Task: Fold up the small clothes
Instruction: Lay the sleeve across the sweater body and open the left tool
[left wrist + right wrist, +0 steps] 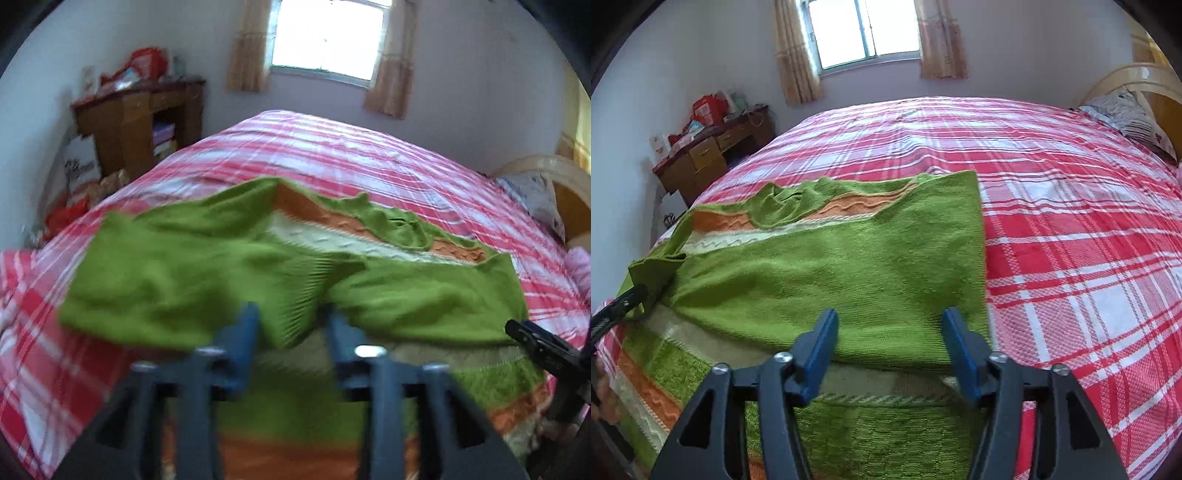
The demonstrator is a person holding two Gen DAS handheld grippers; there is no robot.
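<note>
One green knitted sweater with orange and cream bands (827,266), lower centre, on red-checked bed (1071,240): soft, light, floppy; grasp at hem. Right hand-held gripper (890,332) wide open, empty; left hand-held gripper (291,321) blurred, grasp indeterminable.

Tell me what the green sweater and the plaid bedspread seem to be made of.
The green sweater looks like a soft knit, probably wool or acrylic: fuzzy matte surface, ribbed cuff, raised wavy orange and cream bands. The plaid bedspread looks like woven cotton or a blend: a visible grid-like weave in the red squares, matte, lying flat. The fibre of neither can be confirmed from the look alone.
</note>
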